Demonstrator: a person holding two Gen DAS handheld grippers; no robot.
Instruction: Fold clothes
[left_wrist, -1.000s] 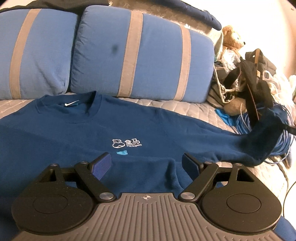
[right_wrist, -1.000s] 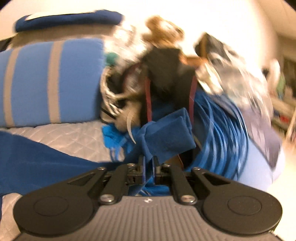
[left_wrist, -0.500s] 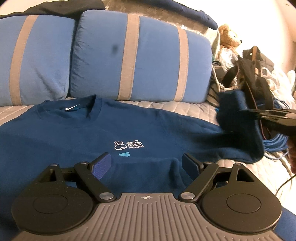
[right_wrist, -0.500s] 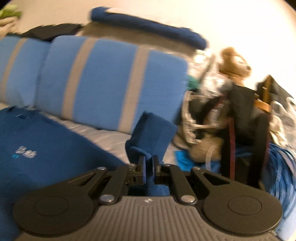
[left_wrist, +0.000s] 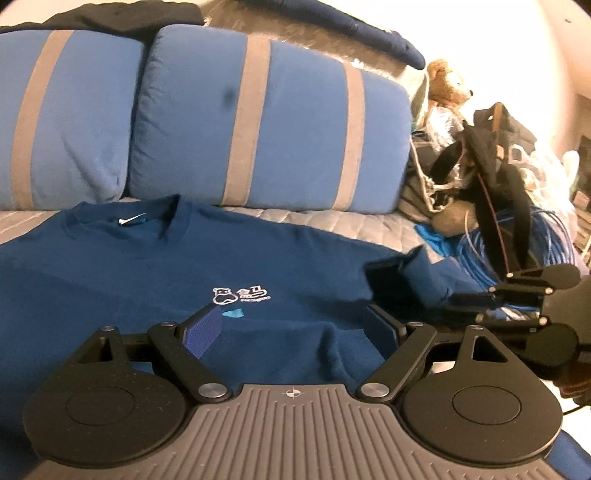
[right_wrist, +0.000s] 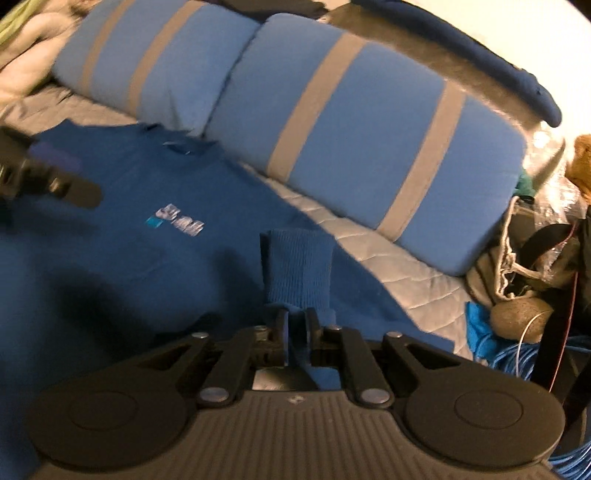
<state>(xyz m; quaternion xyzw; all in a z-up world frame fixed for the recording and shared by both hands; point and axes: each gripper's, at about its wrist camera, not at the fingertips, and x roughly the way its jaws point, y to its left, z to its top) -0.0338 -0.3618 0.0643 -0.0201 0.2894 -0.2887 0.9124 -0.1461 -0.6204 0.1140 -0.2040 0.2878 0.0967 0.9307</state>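
Right gripper (right_wrist: 295, 326) jaws opening, sleeve cuff (right_wrist: 297, 269) between them, over sweatshirt (left_wrist: 147, 273). Left gripper (left_wrist: 295, 326) released, empty, above sweatshirt hem.

A white swoosh mark (left_wrist: 132, 219) is showing on the neck label of the blue sweatshirt (left_wrist: 110, 280). Below that collar, a small white chest logo (left_wrist: 241, 295) — a cartoon animal head beside characters — is sitting, its tiny lettering too small to read.
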